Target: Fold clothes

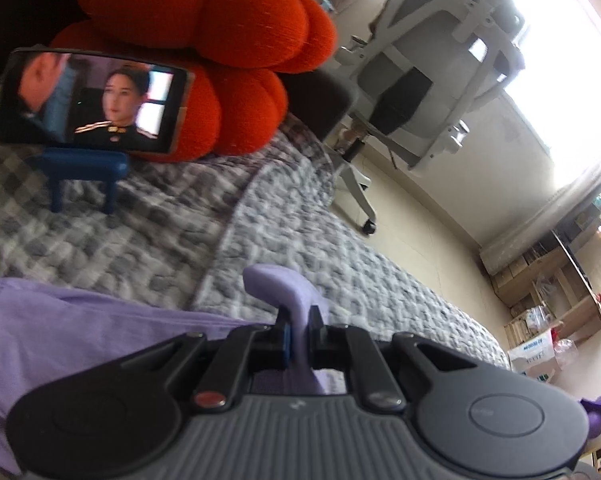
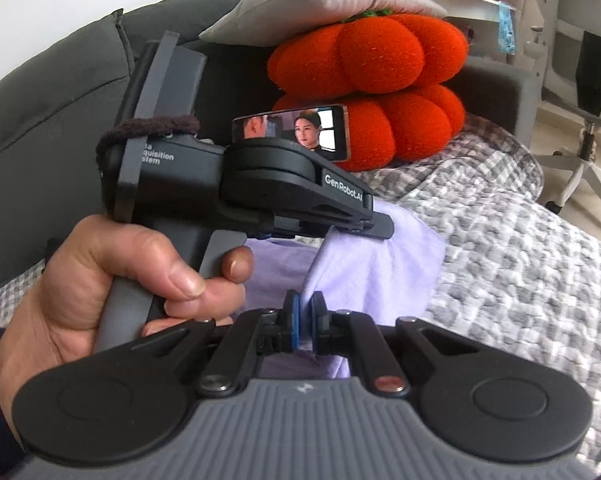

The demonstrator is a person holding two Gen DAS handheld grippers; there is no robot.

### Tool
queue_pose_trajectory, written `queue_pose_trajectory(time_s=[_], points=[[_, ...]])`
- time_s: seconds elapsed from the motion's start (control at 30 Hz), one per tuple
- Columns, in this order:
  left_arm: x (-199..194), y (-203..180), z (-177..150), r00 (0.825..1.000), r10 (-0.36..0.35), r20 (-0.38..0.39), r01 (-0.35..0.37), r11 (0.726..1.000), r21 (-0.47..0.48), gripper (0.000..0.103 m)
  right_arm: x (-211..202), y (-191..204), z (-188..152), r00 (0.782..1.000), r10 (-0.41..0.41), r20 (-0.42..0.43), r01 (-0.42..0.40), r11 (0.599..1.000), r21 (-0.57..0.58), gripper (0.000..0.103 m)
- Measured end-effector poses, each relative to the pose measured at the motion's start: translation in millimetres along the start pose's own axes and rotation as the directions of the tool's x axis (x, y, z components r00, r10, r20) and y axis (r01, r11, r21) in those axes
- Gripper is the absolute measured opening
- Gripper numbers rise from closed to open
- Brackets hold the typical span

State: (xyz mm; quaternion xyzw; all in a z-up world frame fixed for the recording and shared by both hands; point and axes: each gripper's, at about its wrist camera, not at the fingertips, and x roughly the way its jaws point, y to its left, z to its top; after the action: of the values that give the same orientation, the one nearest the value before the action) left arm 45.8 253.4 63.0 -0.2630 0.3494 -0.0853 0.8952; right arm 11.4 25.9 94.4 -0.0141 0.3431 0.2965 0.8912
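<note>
Fingers of the left gripper (image 1: 298,334) and right gripper (image 2: 304,320) are clamped on the lavender garment (image 1: 60,320); folding seems barely begun.

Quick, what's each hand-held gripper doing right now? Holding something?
Left hand-held gripper: shut, pinching a fold of the lilac garment.
Right hand-held gripper: shut, pinching the same lilac garment.
</note>
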Motion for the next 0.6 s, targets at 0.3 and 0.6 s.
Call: queue_pose_trajectory(time_s=[0.3, 0.6], points=[[-22, 34, 4, 0.997, 0.054, 0.049, -0.054, 0.998, -0.016, 0.007, 26, 16, 6, 0.999, 0.053, -0.01, -0.052, 0.997, 0.048, 0.008], [-33, 64, 11, 0.991, 0.116, 0.066, -0.116, 0.993, -0.013, 0.007, 50, 29, 7, 0.995, 0.098, -0.026, -0.096, 0.992, 0.083, 0.008]])
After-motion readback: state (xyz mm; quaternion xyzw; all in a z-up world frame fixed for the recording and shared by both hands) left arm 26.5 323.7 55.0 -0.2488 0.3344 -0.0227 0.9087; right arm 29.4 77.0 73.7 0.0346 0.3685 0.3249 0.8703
